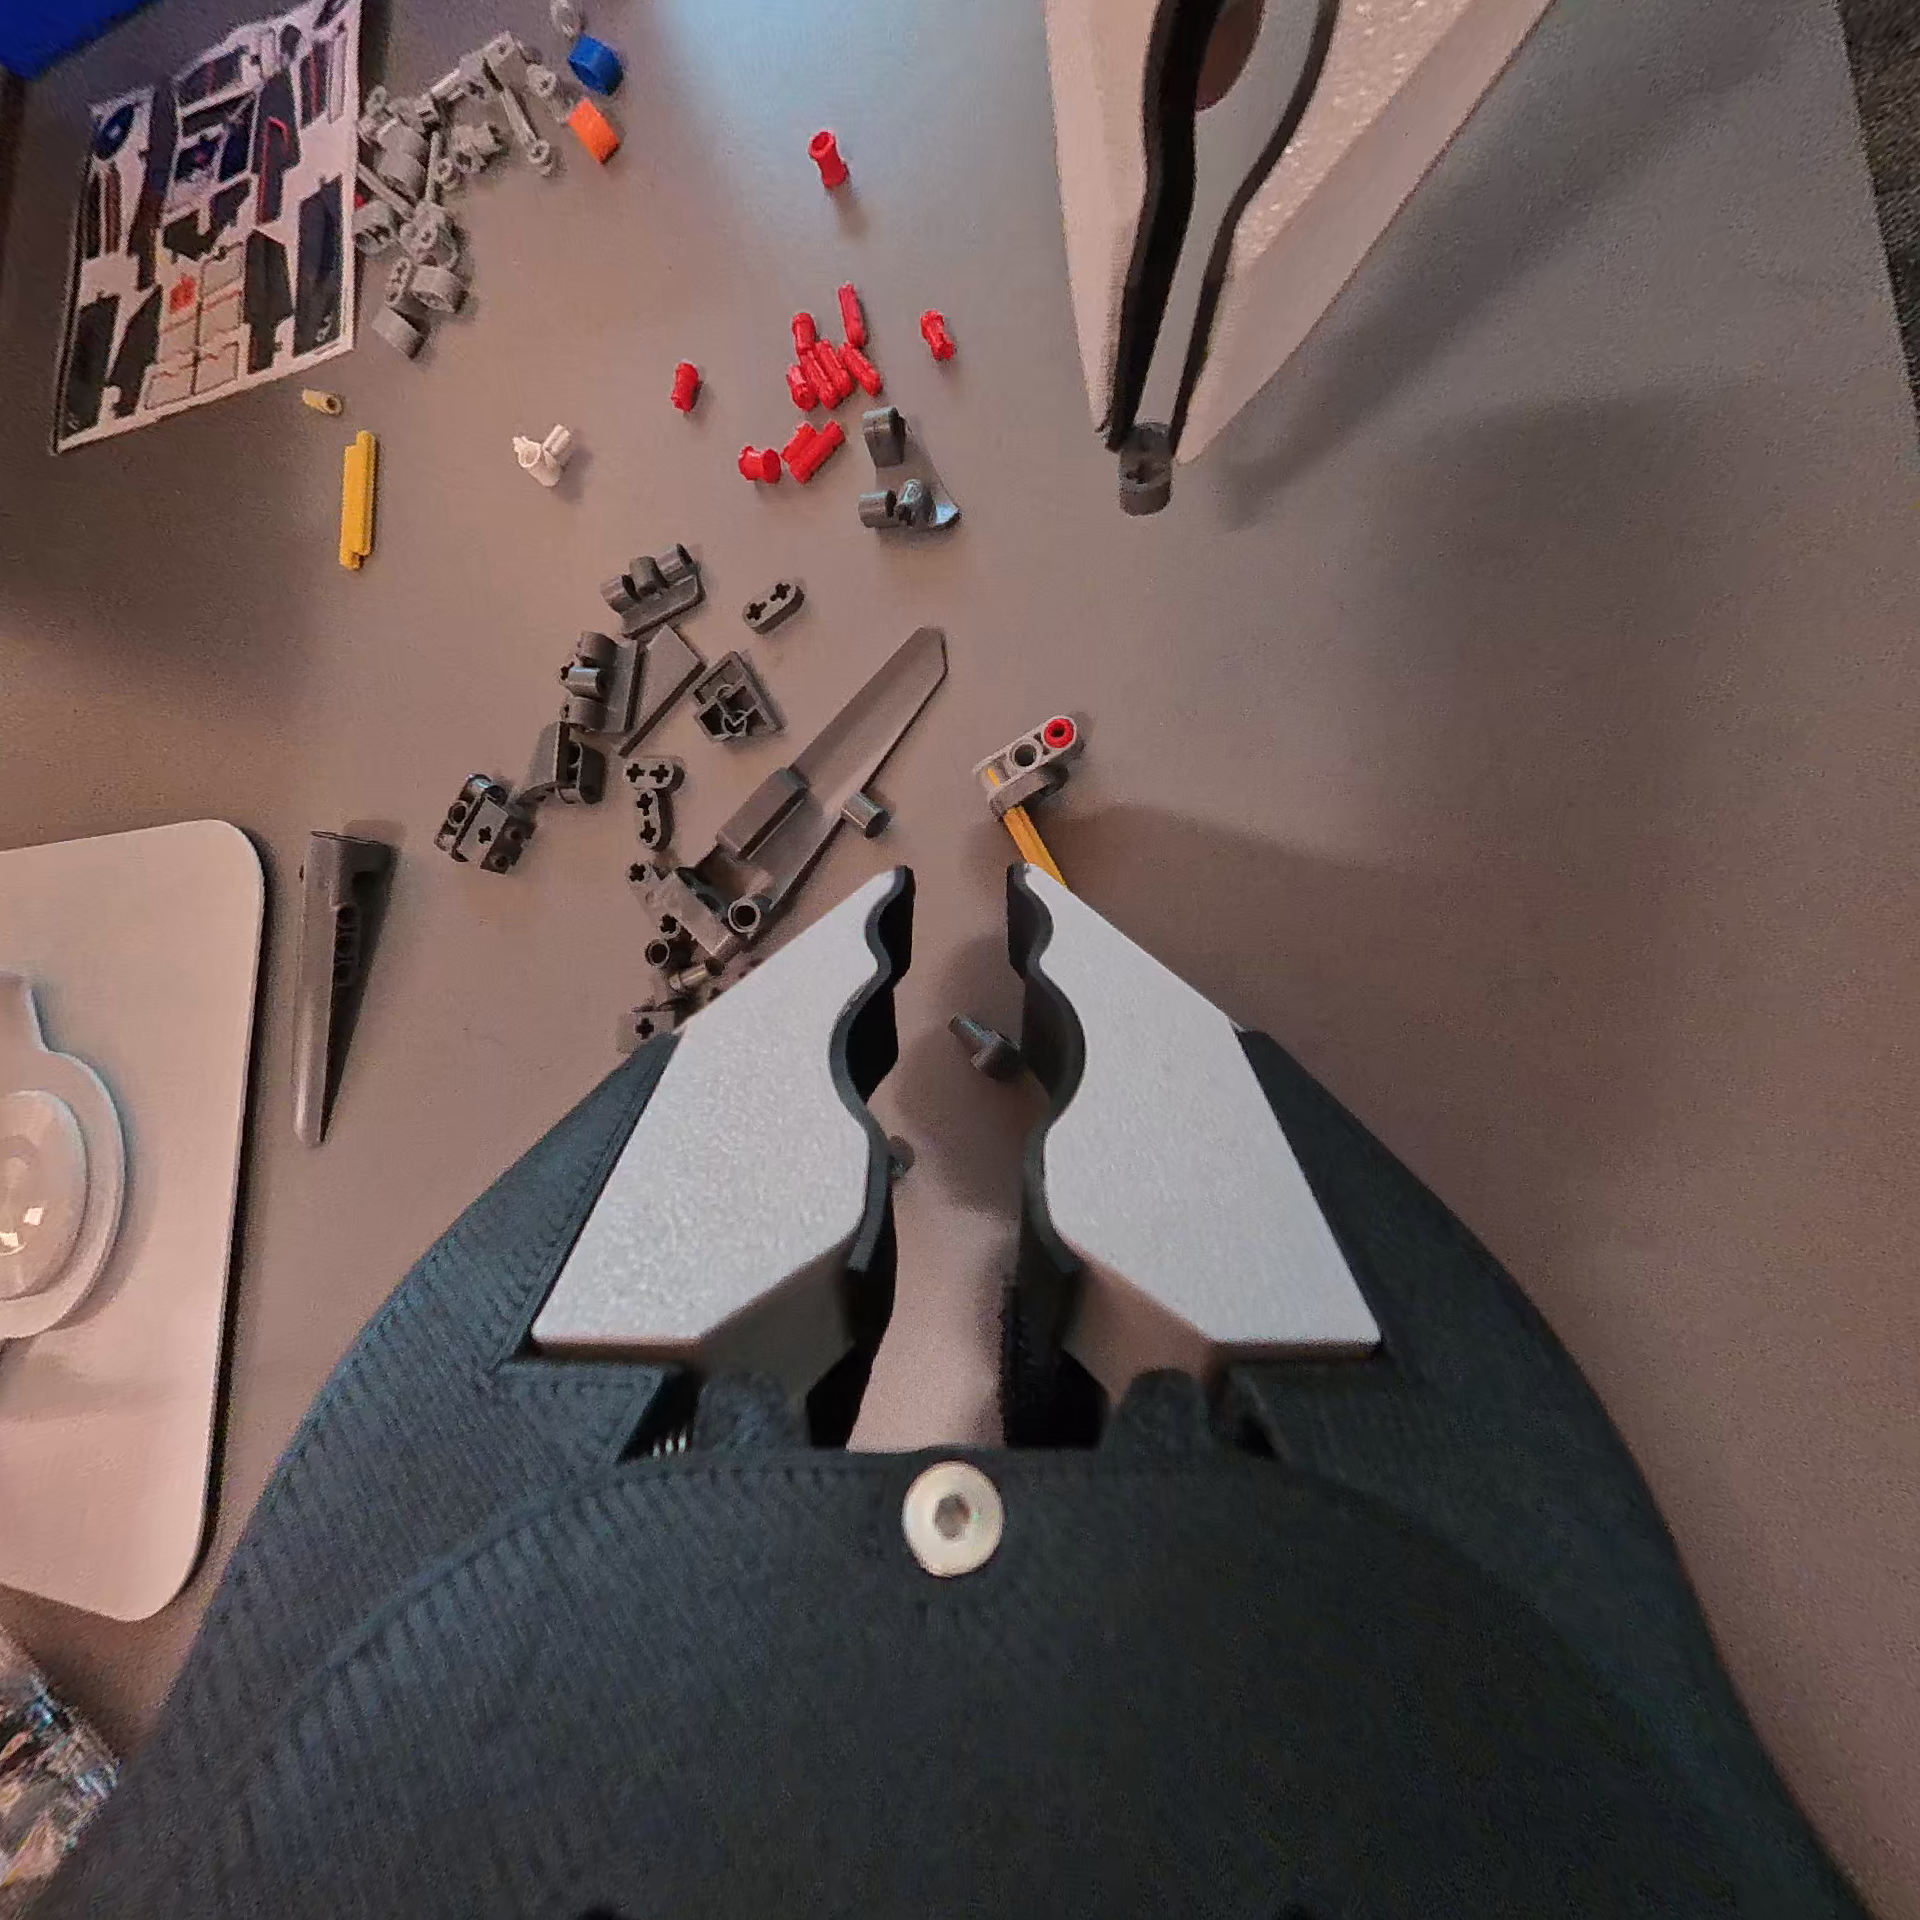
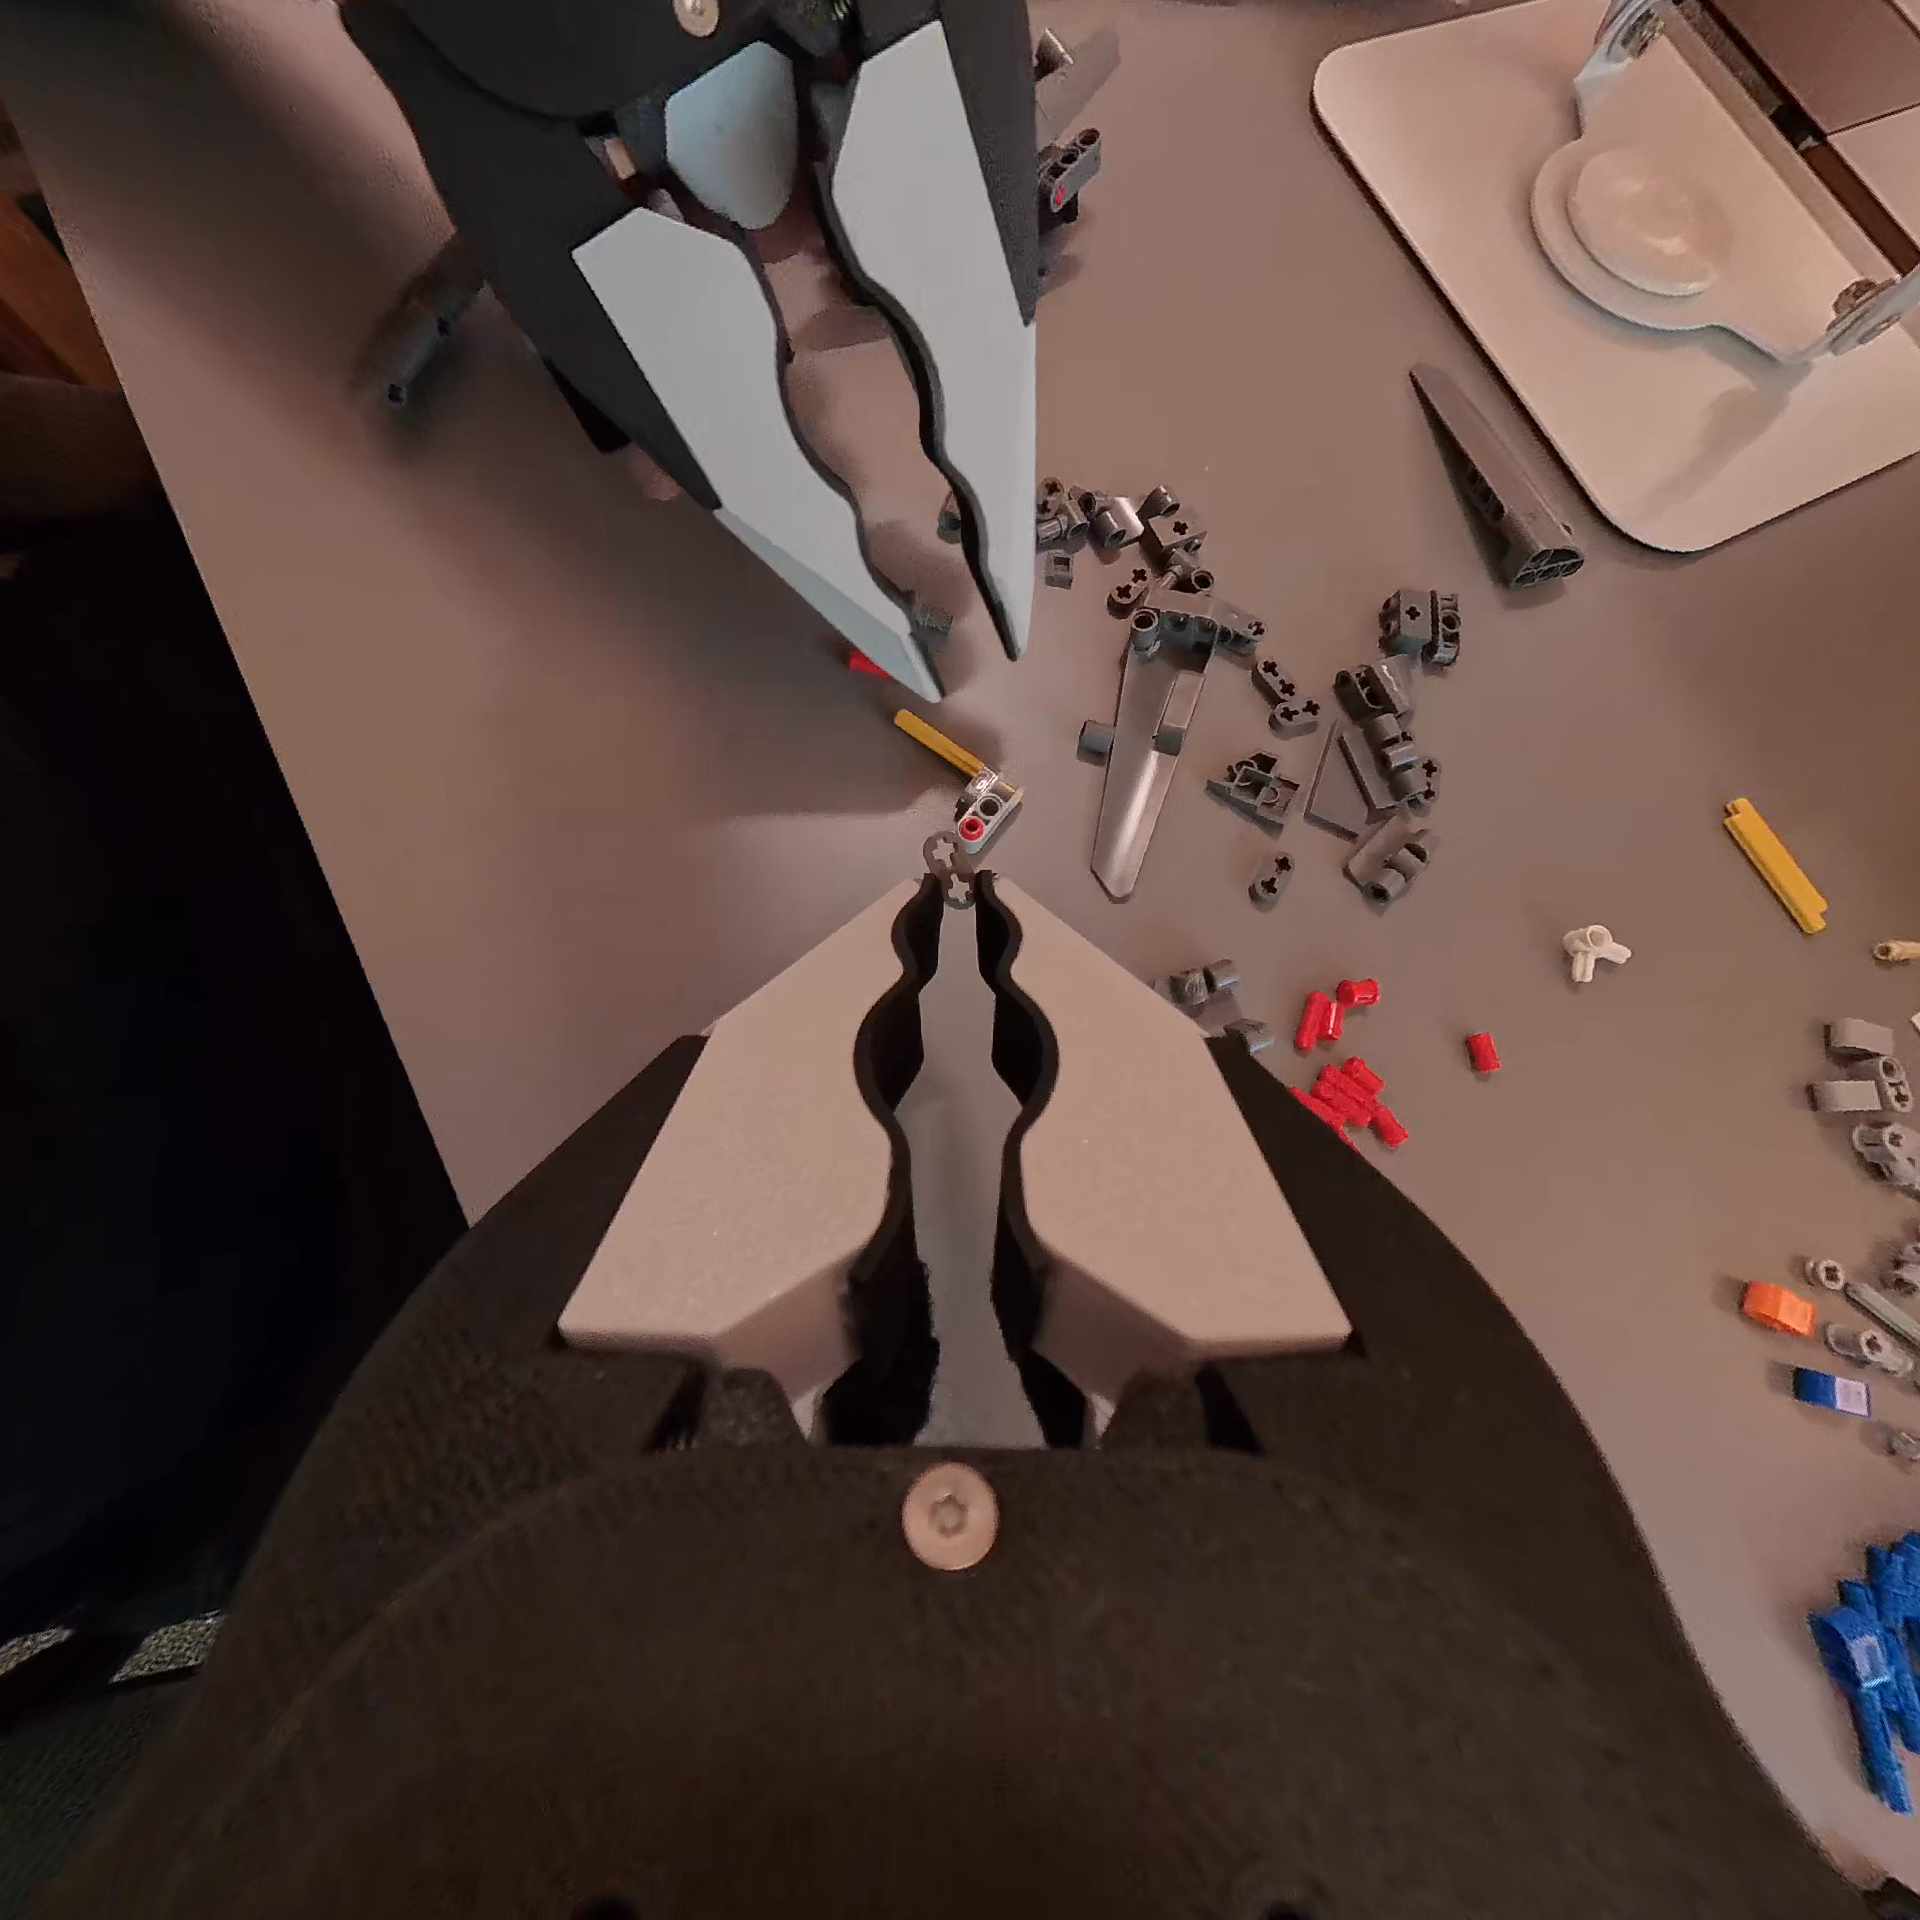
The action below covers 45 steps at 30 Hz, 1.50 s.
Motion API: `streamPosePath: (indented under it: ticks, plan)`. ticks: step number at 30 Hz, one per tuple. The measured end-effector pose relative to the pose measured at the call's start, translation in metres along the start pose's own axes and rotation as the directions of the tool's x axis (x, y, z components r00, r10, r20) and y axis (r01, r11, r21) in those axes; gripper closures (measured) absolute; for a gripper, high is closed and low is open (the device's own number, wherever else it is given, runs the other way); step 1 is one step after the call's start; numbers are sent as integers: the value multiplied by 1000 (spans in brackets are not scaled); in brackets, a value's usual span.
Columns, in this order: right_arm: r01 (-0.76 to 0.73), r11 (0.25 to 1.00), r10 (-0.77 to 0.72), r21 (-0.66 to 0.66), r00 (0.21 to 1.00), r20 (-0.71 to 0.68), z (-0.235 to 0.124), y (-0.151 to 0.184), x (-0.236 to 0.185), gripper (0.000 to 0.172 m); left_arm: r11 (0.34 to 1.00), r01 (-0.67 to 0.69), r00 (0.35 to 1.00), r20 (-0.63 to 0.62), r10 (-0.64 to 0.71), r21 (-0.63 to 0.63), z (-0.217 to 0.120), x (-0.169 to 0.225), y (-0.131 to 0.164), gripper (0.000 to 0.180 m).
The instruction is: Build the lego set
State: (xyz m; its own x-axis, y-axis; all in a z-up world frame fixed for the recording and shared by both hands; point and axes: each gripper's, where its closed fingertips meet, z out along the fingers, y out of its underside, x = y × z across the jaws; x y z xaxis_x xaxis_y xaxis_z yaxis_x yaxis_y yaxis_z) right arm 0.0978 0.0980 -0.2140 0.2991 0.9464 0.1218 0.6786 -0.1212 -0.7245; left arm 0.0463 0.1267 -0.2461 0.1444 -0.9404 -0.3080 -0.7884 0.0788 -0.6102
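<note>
In the left wrist view my left gripper (image 1: 961,883) is open low over the table. A small dark grey pin (image 1: 985,1042) lies loose between its fingers, close to the right one; nothing is pressed on it. Just ahead lies a small assembly (image 1: 1029,764): a light grey beam with a red pin on a yellow axle. In the right wrist view my right gripper (image 2: 958,883) is shut on a thin grey two-hole piece (image 2: 948,868), whose far end is right at the assembly (image 2: 987,805). The left gripper (image 2: 971,665) hangs beyond it, and the right gripper (image 1: 1143,452) shows at the top of the left wrist view.
A heap of dark grey parts (image 1: 644,727) and a long grey blade part (image 1: 831,769) lie left of the left gripper. Red pins (image 1: 821,374) lie farther off. There is a sticker sheet (image 1: 208,229) at far left, a white board (image 1: 156,1247) at left, and blue parts (image 2: 1870,1662). Some 7 cm of space lies between my two pairs of fingers.
</note>
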Motion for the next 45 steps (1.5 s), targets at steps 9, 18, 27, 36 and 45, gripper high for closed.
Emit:
streamPosePath:
  ticks: [9, 18, 27, 36, 45]
  plan:
    - [-17, 1000, 17, -4, 1000, -1, 1, 7, 0, 168, 997, -44, 997, -73, 39, -68, -4, 23, 7, 160]
    - [-3, 989, -8, -149, 997, -78, 23, 42, 12, 166, 996, -25, 999, -23, 23, -83, 9, 21, 9, 173]
    - [182, 979, -197, -93, 960, -201, 19, 18, 13, 146, 994, 32, 999, -37, -36, -103, 12, 16, 8, 178]
    - [570, 775, -631, -273, 668, -394, 41, -4, 7, 152, 985, 72, 991, -97, -88, -155, 3, 8, 0, 178]
    - [624, 693, -717, -361, 544, -435, 42, -12, 21, 164, 981, 146, 972, -169, -166, -128, -15, 0, -17, 179]
